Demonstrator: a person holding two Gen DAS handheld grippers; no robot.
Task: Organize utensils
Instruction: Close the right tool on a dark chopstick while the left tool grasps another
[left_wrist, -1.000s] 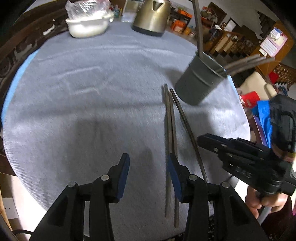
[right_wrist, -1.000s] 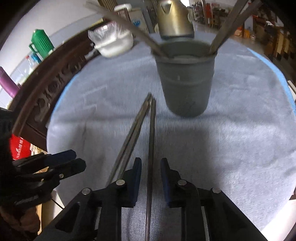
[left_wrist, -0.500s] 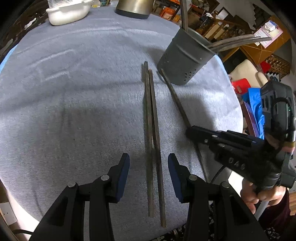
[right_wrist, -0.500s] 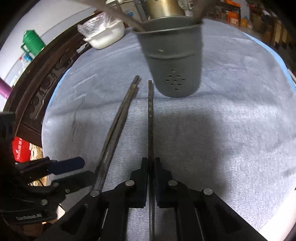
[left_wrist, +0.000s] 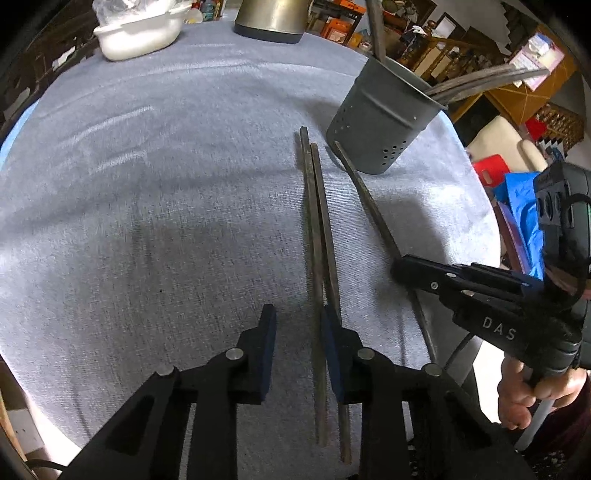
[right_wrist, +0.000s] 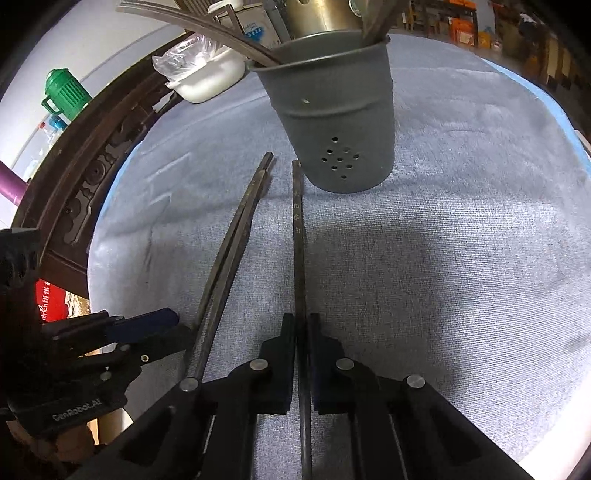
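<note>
Gripping a single chopstick (right_wrist: 300, 258) on the grey cloth (right_wrist: 461, 258), the right gripper (right_wrist: 302, 332) clamps tight while the left gripper (left_wrist: 297, 325) closes around a chopstick pair (left_wrist: 319, 236) beside the utensil holder (right_wrist: 332, 122), pads not yet pressing.

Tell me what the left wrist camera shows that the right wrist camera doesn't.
Only the left wrist view shows the left gripper closing around the paired chopsticks, its pads not yet pressing them.

Only the right wrist view shows the right gripper shut on the single chopstick, plus a green jug.

Both show the grey utensil holder, the white dish and the grey tablecloth.
</note>
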